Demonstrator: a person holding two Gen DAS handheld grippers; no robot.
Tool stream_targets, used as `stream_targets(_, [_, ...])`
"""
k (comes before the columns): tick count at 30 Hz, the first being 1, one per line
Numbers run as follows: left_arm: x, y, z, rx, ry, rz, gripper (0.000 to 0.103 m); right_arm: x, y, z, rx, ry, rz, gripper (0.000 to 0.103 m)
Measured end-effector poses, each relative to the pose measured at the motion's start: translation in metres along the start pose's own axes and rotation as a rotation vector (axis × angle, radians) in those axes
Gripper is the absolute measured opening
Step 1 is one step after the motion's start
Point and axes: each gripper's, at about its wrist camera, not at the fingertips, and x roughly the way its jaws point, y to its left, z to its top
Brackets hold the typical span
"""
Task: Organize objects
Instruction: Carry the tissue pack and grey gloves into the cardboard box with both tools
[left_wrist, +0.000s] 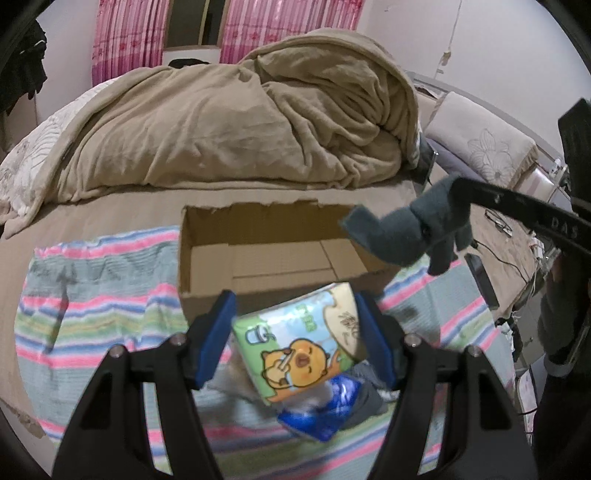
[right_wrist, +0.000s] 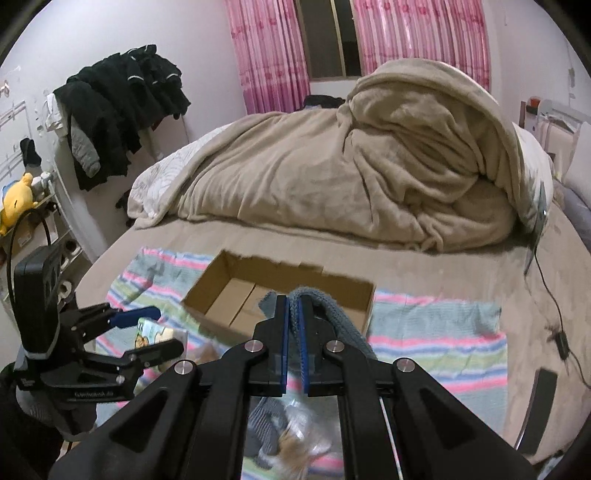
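Observation:
An open cardboard box lies on a striped towel on the bed; it also shows in the right wrist view. My left gripper is shut on a tissue pack with a cartoon animal, held just in front of the box. In the right wrist view my left gripper is at the lower left. My right gripper is shut on a grey sock and holds it over the box's near right side. The grey sock hangs at the box's right corner.
A blue packet and grey clothing lie on the towel below the grippers. A heaped beige blanket fills the bed behind the box. Cables and a charger lie at the right. Dark clothes hang at the left wall.

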Motion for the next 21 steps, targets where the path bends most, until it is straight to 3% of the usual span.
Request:
stream_targets(9, [0.038,0.005,0.027,-0.002,0.027,-0.012,0.067,0.045,-0.02,0.019,-0.001,0.026,-0.006,0.005])
stream_targets(21, [0.101,0.008,0.048,-0.034,0.089,-0.028,0.067,0.106,-0.039,0.012,-0.001,0.087,-0.014,0.005])
